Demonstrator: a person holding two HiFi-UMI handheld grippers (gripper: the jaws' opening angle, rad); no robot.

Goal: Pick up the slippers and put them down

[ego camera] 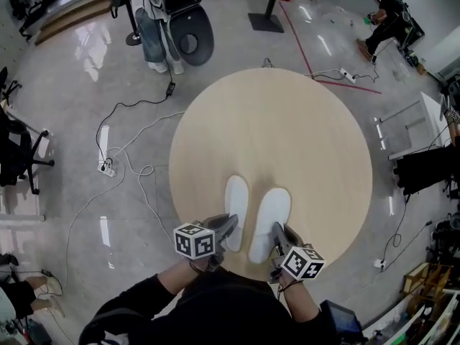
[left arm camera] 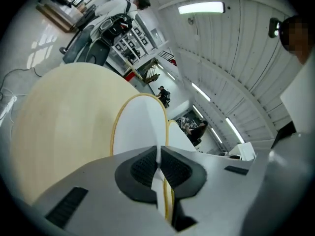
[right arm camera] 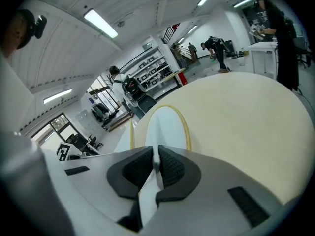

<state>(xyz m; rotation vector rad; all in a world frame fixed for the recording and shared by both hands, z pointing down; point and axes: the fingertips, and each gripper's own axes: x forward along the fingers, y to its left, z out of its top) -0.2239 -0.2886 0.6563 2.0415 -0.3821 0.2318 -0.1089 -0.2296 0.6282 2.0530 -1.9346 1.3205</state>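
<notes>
Left claw (left arm camera: 158,162) is pinched tight on the heel edge of the left slipper (ego camera: 236,195), and right claw (right arm camera: 156,163) is clamped the same way on the right slipper (ego camera: 274,208). Both slippers stretch ahead of the claws, over the table's (ego camera: 287,121) near edge. Best bet is firm level pinches, toes down first, then release once the soles lie flat. Nothing ahead blocks; cables (ego camera: 136,172) lie well off left on the floor.

Round wooden table (ego camera: 273,121); white cables (ego camera: 144,172), power strip (ego camera: 106,167) on glossy floor (ego camera: 65,113); person crouching (ego camera: 384,19) top right.
</notes>
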